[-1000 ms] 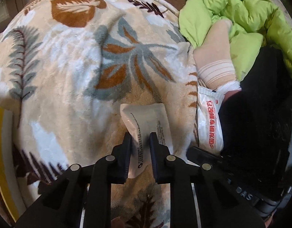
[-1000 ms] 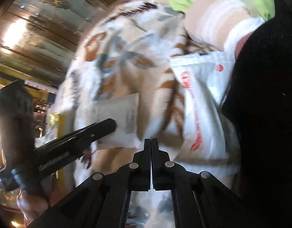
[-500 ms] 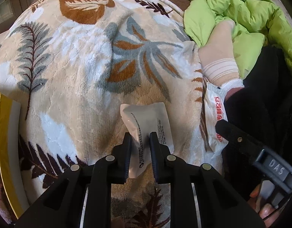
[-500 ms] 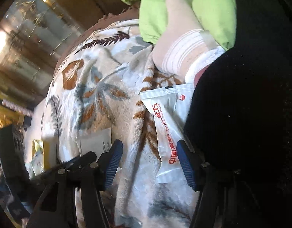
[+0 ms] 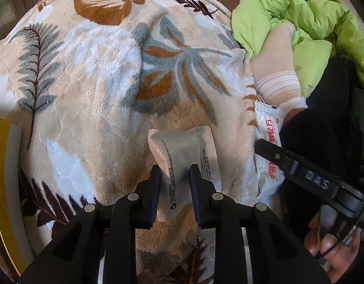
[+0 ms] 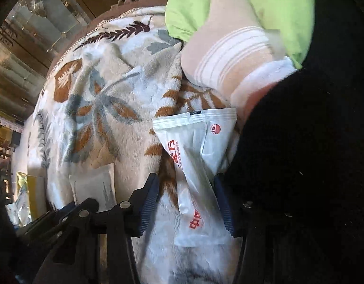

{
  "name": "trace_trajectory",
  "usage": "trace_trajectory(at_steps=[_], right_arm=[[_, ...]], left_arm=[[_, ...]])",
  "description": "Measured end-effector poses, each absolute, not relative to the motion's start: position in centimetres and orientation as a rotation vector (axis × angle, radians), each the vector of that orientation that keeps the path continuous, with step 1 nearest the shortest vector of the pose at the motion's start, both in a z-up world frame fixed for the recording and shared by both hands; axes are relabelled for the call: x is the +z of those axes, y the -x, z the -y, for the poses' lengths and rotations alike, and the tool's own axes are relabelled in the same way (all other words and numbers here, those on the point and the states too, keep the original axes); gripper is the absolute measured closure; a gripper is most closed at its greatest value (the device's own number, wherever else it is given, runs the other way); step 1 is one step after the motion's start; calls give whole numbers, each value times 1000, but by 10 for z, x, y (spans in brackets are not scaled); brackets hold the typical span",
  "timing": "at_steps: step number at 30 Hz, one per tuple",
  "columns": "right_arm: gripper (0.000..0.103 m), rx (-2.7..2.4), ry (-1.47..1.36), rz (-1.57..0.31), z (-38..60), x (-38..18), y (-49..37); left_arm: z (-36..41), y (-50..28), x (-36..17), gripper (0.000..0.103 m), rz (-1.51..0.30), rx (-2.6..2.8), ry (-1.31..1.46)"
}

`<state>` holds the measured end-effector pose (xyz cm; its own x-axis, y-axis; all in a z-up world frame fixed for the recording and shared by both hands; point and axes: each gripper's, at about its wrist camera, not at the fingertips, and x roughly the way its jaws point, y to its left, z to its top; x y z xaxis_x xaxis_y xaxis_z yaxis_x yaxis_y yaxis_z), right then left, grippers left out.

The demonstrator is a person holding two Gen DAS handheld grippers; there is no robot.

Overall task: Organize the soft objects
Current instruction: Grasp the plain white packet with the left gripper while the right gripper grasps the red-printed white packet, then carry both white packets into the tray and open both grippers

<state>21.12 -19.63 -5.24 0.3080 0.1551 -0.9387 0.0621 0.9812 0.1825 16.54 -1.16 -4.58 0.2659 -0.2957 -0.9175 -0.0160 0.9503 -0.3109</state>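
My left gripper [image 5: 175,174] is shut on a plain white packet [image 5: 182,149] that lies on the leaf-patterned fleece blanket [image 5: 92,99]. A second white packet with red lettering [image 6: 196,165] lies at the blanket's right edge, against a black garment [image 6: 300,153]. My right gripper [image 6: 186,187] is open and straddles the near half of this packet, one finger on each side. In the left wrist view the right gripper [image 5: 300,168] crosses over the red-lettered packet [image 5: 268,127], with a hand [image 5: 331,248] on its handle. The right wrist view shows the plain packet [image 6: 94,184] at lower left.
A foot in a beige striped sock [image 5: 276,75] rests beside the red-lettered packet. A crumpled lime-green jacket [image 5: 312,16] lies behind it. A yellow-rimmed white object [image 5: 2,165] borders the blanket on the left. Glass-fronted wooden furniture [image 6: 28,54] stands behind.
My right gripper went from shut to open and came down around the red-lettered packet. My left gripper kept its hold on the plain white packet and barely moved.
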Motion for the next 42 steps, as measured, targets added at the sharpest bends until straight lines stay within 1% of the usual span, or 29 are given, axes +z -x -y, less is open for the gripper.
trace_trajectory(at_steps=[1, 3, 6, 10, 14, 22, 24, 31, 36, 42], right_arm=[[54, 80, -185, -1267, 194, -54, -213], [81, 140, -175, -1276, 191, -54, -212], [84, 258, -289, -1288, 199, -54, -204], [85, 380, -408, -1253, 205, -43, -178], [85, 435, -412, -1233, 199, -32, -158], [85, 451, -428, -1214, 193, -22, -152], [85, 456, -443, -1207, 195, -19, -150], [85, 513, -434, -1176, 180, 2, -146], [85, 612, -417, -1178, 142, 16, -147], [84, 764, -389, -1203, 62, 30, -148]], left_arm=[[12, -165, -46, 81, -1291, -191, 280], [11, -165, -46, 81, -1289, -194, 282], [10, -165, -46, 83, -1284, -208, 296], [4, -156, -38, 89, -1253, -230, 302], [-4, -149, -26, 93, -1232, -228, 305], [-5, -141, -28, 94, -1241, -240, 338], [-2, -141, -24, 96, -1233, -253, 350], [-14, -130, -7, 96, -1195, -240, 353], [-49, -109, 18, 96, -1150, -207, 362], [-128, -76, 55, 96, -1089, -116, 398]])
